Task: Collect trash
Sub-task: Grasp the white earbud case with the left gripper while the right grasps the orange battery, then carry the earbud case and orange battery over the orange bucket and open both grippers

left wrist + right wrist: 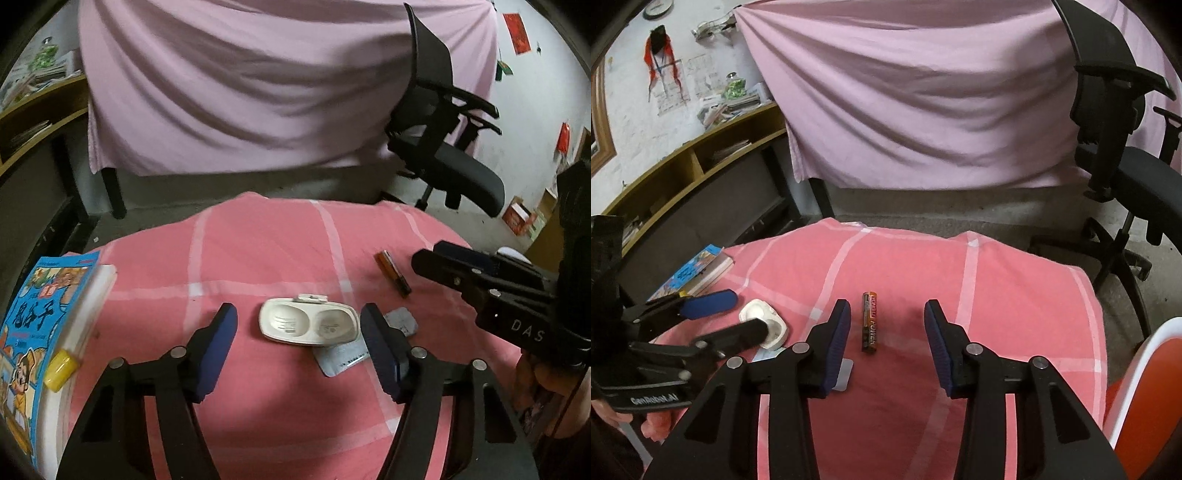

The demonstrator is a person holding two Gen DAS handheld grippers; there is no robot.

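Left gripper (pixel 299 328) fingers apart, straddling empty white tray (pixel 309 323); right gripper (pixel 886 332) fingers apart around battery (pixel 869 322), not touching.

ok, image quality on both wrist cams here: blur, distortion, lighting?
Left wrist view: heavy fisheye bending with dark corners; pink curtain and office chair soft, white plastic tray fairly sharp; dim light. Right wrist view: same barrel distortion; battery label readable, curtain slightly smeared, soft shadow on the pink cloth between the tool fingers.
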